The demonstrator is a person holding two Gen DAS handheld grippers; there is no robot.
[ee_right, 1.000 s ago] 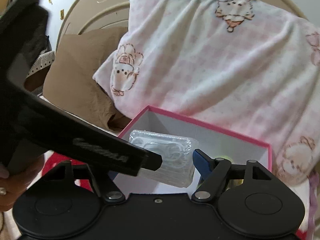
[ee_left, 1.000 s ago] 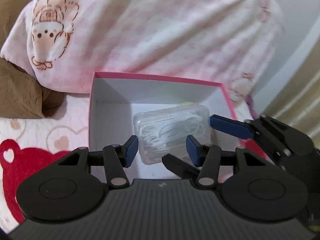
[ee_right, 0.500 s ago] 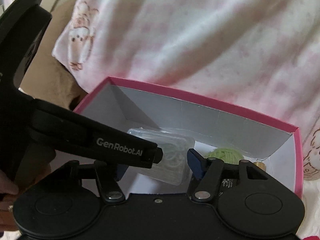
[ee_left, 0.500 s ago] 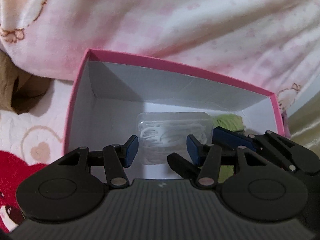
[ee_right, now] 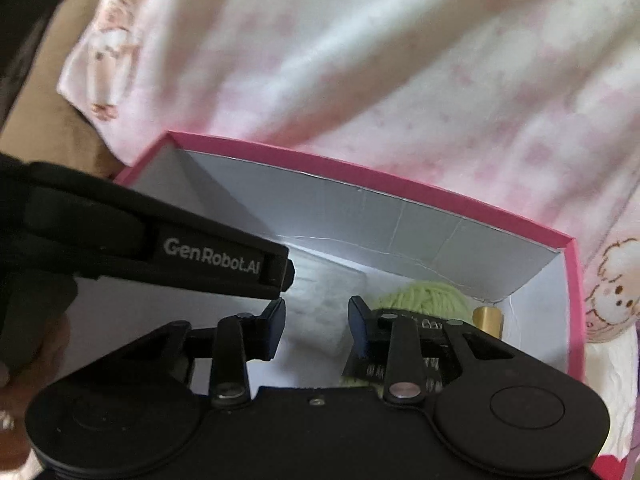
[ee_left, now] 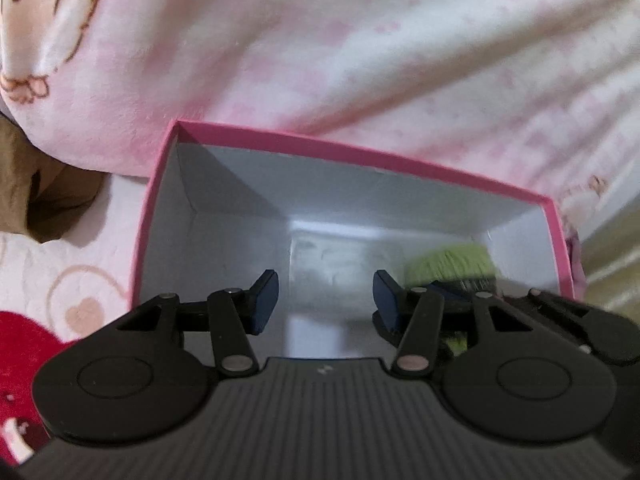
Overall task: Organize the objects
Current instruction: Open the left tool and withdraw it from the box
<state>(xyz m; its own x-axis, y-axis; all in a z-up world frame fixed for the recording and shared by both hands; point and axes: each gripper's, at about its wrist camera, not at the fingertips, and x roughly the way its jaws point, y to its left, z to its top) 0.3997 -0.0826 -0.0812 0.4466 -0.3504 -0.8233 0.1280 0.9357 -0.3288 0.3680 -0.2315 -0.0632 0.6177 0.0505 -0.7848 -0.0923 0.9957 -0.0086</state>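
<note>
The clear plastic case (ee_left: 332, 268) was blurred in both views, its contents impossible to make out, and its lower part was cut off behind the gripper bodies. It lay on the floor of the pink box (ee_left: 360, 154), near the middle of each frame. To its right in the box sat a ball of green yarn (ee_right: 424, 296), partly hidden by a dark item I could not identify, and a small gold-coloured object (ee_right: 486, 318) at the far right, half covered.

The left hand-held gripper (ee_left: 325, 300) hovered just in front of the case with its jaws apart, the pads clear of it. The right hand-held gripper (ee_right: 316, 326) had just been closing its jaws; the case lay between them, yet whether the pads touched it I could not tell. A pink blanket (ee_left: 360, 48) filled the top of both frames behind the box.
</note>
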